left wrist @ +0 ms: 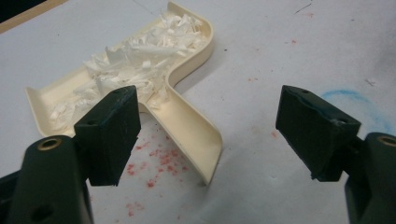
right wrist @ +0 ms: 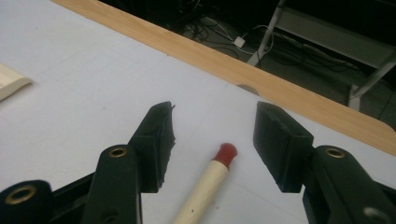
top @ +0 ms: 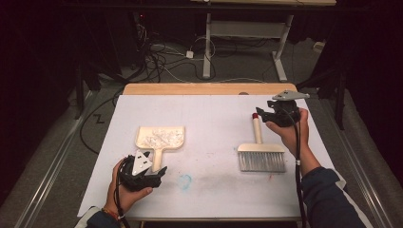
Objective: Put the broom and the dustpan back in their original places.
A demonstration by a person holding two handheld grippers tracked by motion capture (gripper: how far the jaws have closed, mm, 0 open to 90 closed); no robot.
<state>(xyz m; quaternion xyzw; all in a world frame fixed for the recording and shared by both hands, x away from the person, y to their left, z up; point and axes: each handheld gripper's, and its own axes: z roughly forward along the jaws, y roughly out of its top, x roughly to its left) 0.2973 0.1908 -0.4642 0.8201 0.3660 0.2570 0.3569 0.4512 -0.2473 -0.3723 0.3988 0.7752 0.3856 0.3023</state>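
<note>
The left gripper [left wrist: 205, 135] stands released at the near left, the cream dustpan [top: 160, 138] (full of white scraps [left wrist: 135, 63]) lying just beyond it. At the far right, the right gripper [right wrist: 212, 140] is spread apart around the brush [top: 261, 154] handle's red tip [right wrist: 226, 152] without touching.

A lab: dark curtains, tangled floor cables [top: 157, 59], and a white-covered bench [top: 214, 114].

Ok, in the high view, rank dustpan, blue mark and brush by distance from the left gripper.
From the left gripper:
1. Dustpan, its handle just beyond the jaws.
2. Blue mark, to its right, nearly as close.
3. Brush, far right.
</note>
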